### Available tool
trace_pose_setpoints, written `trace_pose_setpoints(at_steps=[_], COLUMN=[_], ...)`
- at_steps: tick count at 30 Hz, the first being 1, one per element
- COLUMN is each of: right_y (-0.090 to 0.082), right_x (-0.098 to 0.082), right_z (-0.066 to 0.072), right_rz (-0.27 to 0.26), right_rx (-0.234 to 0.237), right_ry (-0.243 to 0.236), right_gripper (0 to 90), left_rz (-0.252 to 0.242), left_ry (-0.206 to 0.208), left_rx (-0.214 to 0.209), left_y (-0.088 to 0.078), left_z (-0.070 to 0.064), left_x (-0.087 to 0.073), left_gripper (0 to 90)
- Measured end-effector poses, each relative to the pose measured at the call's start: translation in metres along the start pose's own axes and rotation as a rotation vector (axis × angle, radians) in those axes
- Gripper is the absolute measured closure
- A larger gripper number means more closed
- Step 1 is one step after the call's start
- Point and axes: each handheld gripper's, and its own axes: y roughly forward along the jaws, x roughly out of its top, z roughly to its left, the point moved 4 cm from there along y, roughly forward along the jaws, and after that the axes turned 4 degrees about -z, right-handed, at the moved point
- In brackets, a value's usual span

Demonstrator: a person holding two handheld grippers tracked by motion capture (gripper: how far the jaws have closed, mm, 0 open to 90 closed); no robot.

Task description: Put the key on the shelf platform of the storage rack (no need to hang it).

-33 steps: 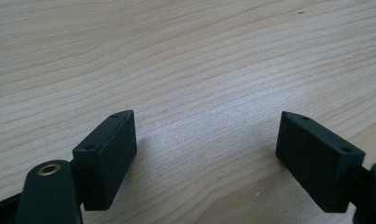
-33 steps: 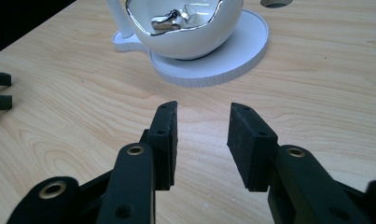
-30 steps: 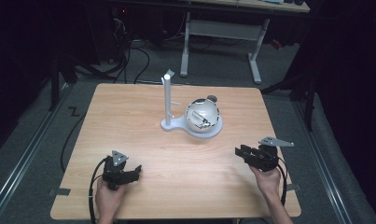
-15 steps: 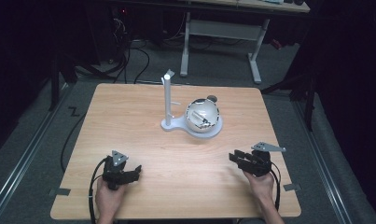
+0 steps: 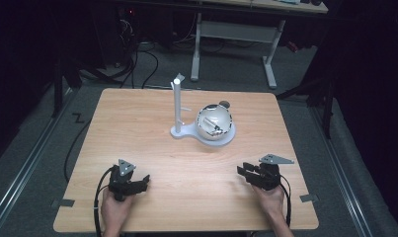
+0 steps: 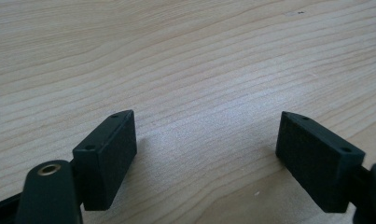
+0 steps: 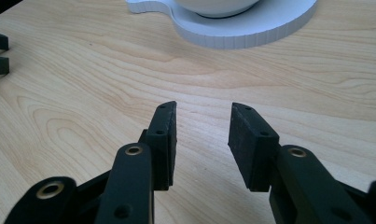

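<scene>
**deskwatcher:** Left gripper [image 5: 137, 183] is parked low on the near left of the wooden table [image 5: 137, 128], jaws spread wide with nothing but bare wood grain between them. Its own view has the two black pads [image 6: 106, 158] far apart and close to the surface. Right gripper [image 5: 246, 173] sits on the near right, jaws partly apart, a narrower gap than the left one, and again nothing in it. Both are held from below by the person's hands, cables trailing back toward the table edge.

**benchlurker:** And what are they nearest to?

**deskwatcher:** That white stand [image 5: 186, 132] past the middle of the table. Flat white base, a thin upright post [image 5: 177, 103] on its left end, and a shiny round bowl-like ball [image 5: 214, 122] sitting on the wider right end. It's well apart from both grippers, a bit closer to the right one. In the right gripper view the edge of the white base [image 7: 251, 32] is straight ahead beyond the jaws, with the bottom of the ball resting on it. Can't tell what's inside the ball, too small and glinty.

**benchlurker:** Anything around the table?

**deskwatcher:** Grey floor, some black cables, and a white-legged desk [image 5: 236, 32] behind.
</scene>
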Motion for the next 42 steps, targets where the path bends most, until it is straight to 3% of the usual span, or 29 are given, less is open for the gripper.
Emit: trace_pose_setpoints(at_steps=[17,28,42], right_y=[0.017,0.023,0.025], right_x=[-0.014,-0.021,-0.024], right_z=[0.016,0.017,0.018], right_rz=[0.048,0.073,0.089], right_rx=[-0.053,-0.087,-0.090], right_ry=[-0.102,-0.135,-0.162], right_gripper=[58.4,55.9,50.5], left_rz=[0.002,0.002,0.002], left_ry=[-0.002,-0.002,-0.004], left_rx=[-0.001,0.000,0.001], left_y=[0.000,0.000,0.000], left_z=[0.000,0.000,0.000], left_x=[0.000,0.000,0.000], left_gripper=[20.6,20.6,20.6])
